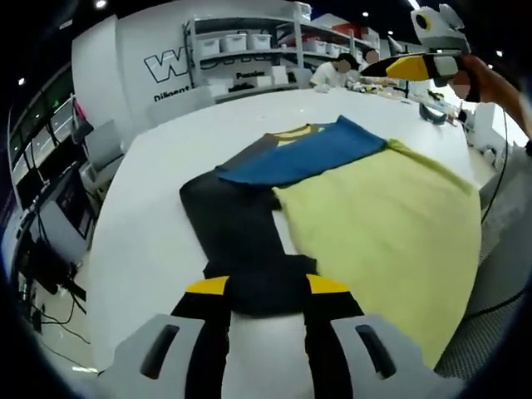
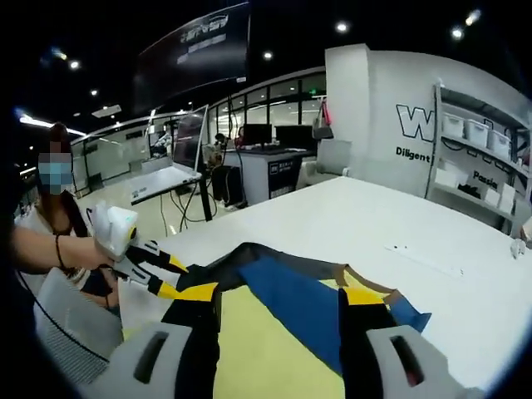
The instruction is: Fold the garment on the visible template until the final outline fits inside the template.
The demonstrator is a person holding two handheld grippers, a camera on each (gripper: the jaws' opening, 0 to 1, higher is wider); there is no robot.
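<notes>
A: Black-and-yellow tips of the left gripper point(image 1: 268, 287) at six o'clock in the left gripper view, parted, not pinching.

B: Anything between them?

A: Black end of the garment point(image 1: 366, 224), flat between the two tips, straddled rather than clamped.

B: And outward from there?

A: Black strip running toward twelve, then a blue panel folded across it near the centre, with a bit of yellow collar just past that. Large pale yellow panel from centre out to four o'clock. All of it spread on the white table point(image 1: 158, 216).

B: Right gripper?

A: Up at one o'clock in that same view point(image 1: 399, 66), held in the air well above the table, clear of the cloth. In the right gripper view, own jaws point(image 2: 281, 293) at six o'clock, spread wide, gripping nothing, blue and pale yellow cloth below the gap.

B: Left gripper from that side?

A: At eight o'clock point(image 2: 173, 278), yellow tips in a slight V at the black corner of the garment, a person's forearm point(image 2: 50, 245) behind it at nine.

B: Farther out?

A: Bare white tabletop from centre to three o'clock. Shelving with white bins point(image 2: 482, 150) at three, against a white wall with large lettering. Desks and a monitor point(image 2: 189, 137) around ten to eleven. In the left gripper view, same shelving at twelve, and a seated person point(image 1: 335, 73) at the far end of the table, about one o'clock.
</notes>
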